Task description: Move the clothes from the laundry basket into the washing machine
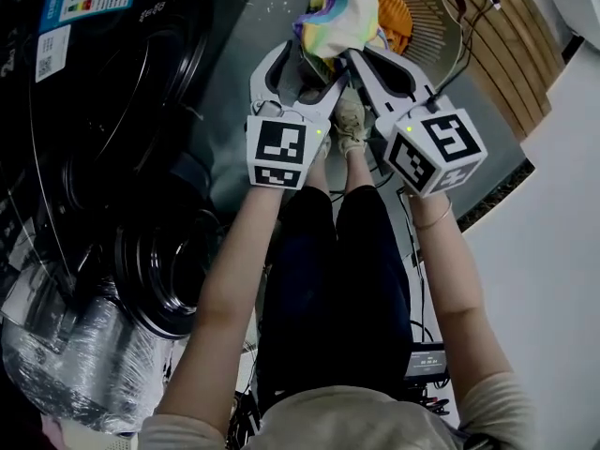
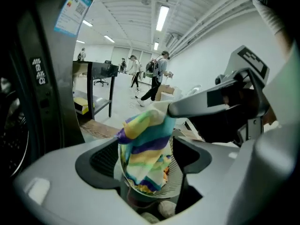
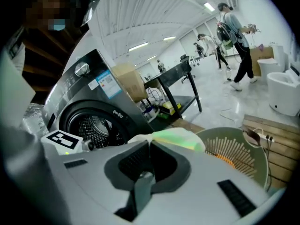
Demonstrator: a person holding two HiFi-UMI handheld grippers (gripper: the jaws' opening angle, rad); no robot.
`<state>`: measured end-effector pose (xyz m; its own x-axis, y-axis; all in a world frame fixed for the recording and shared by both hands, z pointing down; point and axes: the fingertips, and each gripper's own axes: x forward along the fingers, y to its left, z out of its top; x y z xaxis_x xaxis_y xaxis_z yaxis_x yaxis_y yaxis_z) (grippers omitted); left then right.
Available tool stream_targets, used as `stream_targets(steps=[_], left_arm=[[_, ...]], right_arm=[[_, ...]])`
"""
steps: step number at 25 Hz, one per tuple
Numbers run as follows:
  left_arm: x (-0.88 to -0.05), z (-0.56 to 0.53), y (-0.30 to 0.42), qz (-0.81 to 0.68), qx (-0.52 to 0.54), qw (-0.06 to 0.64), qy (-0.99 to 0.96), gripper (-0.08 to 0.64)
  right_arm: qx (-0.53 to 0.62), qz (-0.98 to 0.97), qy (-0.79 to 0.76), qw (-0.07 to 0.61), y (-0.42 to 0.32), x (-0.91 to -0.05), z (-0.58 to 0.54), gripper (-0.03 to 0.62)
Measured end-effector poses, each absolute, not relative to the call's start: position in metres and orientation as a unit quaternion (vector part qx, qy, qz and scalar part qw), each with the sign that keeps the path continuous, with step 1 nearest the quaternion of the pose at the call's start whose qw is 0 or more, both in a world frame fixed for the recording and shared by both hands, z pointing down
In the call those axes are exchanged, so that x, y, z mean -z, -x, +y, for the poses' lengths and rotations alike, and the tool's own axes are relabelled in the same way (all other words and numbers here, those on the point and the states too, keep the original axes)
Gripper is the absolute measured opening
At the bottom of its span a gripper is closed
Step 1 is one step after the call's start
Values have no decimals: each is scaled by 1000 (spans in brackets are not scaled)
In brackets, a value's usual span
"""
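Observation:
A striped cloth (image 1: 342, 12) in yellow, green, blue and purple hangs above the round slatted laundry basket (image 1: 436, 26). My right gripper (image 1: 352, 56) is shut on its top edge; in the right gripper view the cloth (image 3: 180, 138) bunches just past the closed tips (image 3: 150, 142). My left gripper (image 1: 302, 71) stands open just left of the right one. In the left gripper view the cloth (image 2: 143, 149) dangles between its wide pads without touching them, under the right gripper's tip (image 2: 174, 109). An orange garment (image 1: 394, 17) lies in the basket. The dark washing machine (image 1: 141, 111) stands to the left, its drum (image 3: 93, 125) open.
The person's shoes (image 1: 349, 120) stand on the floor beside the basket. A wooden pallet (image 1: 506, 36) lies behind the basket, with cables over it. A plastic-wrapped bundle (image 1: 56, 354) sits by the machine. A black table (image 3: 176, 88) and walking people (image 3: 236, 41) are further off.

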<state>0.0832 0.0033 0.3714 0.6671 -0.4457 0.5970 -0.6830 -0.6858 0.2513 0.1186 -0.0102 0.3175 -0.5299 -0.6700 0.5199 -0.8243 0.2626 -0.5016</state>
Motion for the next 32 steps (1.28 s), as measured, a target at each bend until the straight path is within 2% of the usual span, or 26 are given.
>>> stream_targets(steps=[3, 8, 9, 11, 12, 17, 20, 24, 32], left_arm=[[-362, -3, -83, -304, -259, 207, -893, 350], [-361, -8, -80, -295, -257, 220, -893, 335], [-361, -8, -80, -294, -256, 222, -894, 277], [-361, -7, -80, -293, -260, 221, -893, 106], [-362, -5, -79, -292, -266, 220, -892, 57], [-375, 1, -61, -329, -285, 256, -863, 41], [-375, -2, -44, -356, -291, 257, -850, 41], [-372, -7, -30, -378, -286, 255, -843, 41], [-381, -20, 5, -442, -262, 285, -809, 41]], right_arm=[[-377, -801, -455, 93, -101, -297, -6, 17], [-382, -813, -436, 55, -84, -272, -4, 18], [-381, -815, -433, 51, -83, -270, -5, 17], [-377, -820, -428, 52, -81, -272, -5, 18], [-374, -822, -426, 54, -81, -275, -5, 18], [-357, -826, -423, 106, -87, -307, -1, 21], [-367, -829, -402, 125, -89, -325, 4, 113], [-384, -828, -385, 136, -96, -347, 11, 197], [-416, -781, -410, 222, -127, -432, 19, 211]])
